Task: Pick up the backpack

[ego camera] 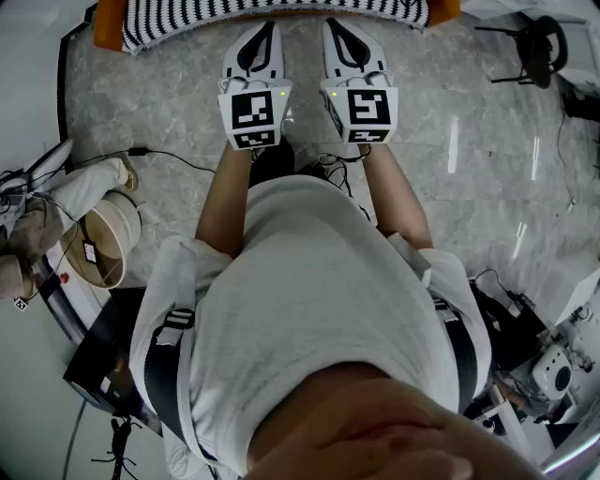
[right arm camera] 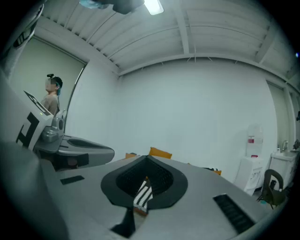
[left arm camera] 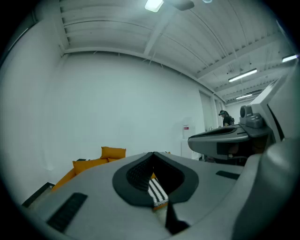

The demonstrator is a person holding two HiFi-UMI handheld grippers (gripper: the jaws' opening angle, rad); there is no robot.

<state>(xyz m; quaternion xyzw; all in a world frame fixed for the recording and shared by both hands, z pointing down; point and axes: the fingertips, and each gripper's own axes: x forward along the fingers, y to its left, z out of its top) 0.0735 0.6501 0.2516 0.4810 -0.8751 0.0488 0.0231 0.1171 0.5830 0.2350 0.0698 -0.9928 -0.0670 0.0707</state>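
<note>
No backpack shows in any view. In the head view I hold both grippers side by side, level, over the grey floor and pointing at an orange sofa (ego camera: pixel 111 21) covered by a black-and-white striped cloth (ego camera: pixel 272 11). My left gripper (ego camera: pixel 265 30) is shut with nothing in it, and so is my right gripper (ego camera: pixel 339 28). The left gripper view shows the shut left gripper (left arm camera: pixel 153 155) with a strip of the striped cloth (left arm camera: pixel 158 191) seen through the slot. The right gripper view shows the right gripper (right arm camera: pixel 146 159) likewise shut, with the striped cloth (right arm camera: pixel 142 194) beyond.
A round pale basket (ego camera: pixel 101 242) and a bundle of cloth stand at the floor's left, with a black cable (ego camera: pixel 169 157) running past. A black chair (ego camera: pixel 539 47) is at the far right. A person (right arm camera: pixel 52 96) stands off to the left. A white dispenser (right arm camera: pixel 253 161) stands by the wall.
</note>
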